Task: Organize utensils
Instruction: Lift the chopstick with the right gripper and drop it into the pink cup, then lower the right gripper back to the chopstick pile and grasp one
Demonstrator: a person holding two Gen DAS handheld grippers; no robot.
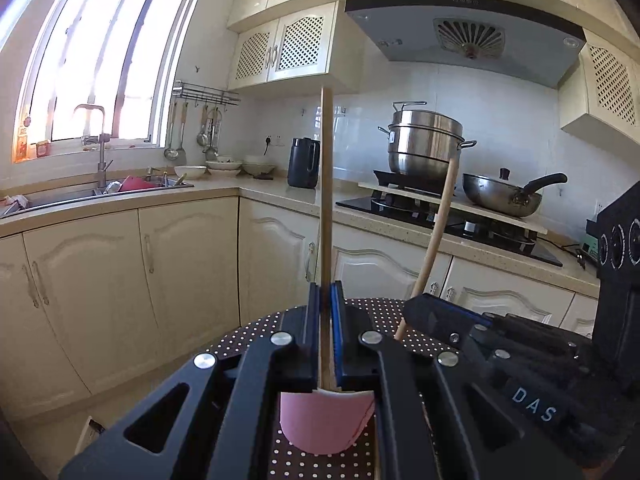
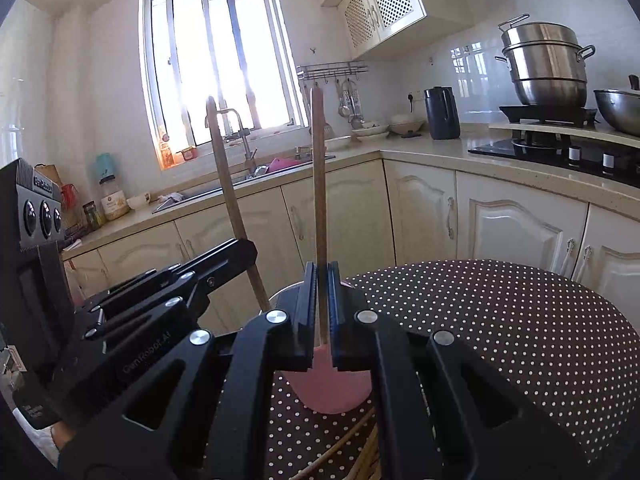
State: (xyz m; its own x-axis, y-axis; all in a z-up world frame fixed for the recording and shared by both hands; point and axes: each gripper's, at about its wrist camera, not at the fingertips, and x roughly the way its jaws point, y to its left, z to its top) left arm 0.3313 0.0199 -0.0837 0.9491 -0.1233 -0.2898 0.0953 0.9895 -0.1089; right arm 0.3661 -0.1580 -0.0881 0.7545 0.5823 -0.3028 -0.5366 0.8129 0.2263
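My left gripper (image 1: 325, 300) is shut on a wooden-handled utensil (image 1: 326, 184) held upright; its pink head (image 1: 324, 420) shows below the jaws. My right gripper (image 2: 322, 280) is shut on a second wooden-handled utensil (image 2: 319, 176), also upright, with a pink head (image 2: 332, 388) below. Each gripper shows in the other's view: the right gripper (image 1: 448, 320) with its handle (image 1: 440, 220) at the right, the left gripper (image 2: 224, 260) with its handle (image 2: 228, 192) at the left. Both hover over a round table with a brown polka-dot cloth (image 2: 500, 340). More wooden utensils (image 2: 360, 452) lie on the cloth below.
Cream cabinets and a counter run behind. A sink (image 1: 100, 192) with tap is at the window. A black kettle (image 1: 304, 162), bowls (image 1: 224, 168), a steel steamer pot (image 1: 426, 140) and a wok (image 1: 504, 196) on the hob stand on the counter.
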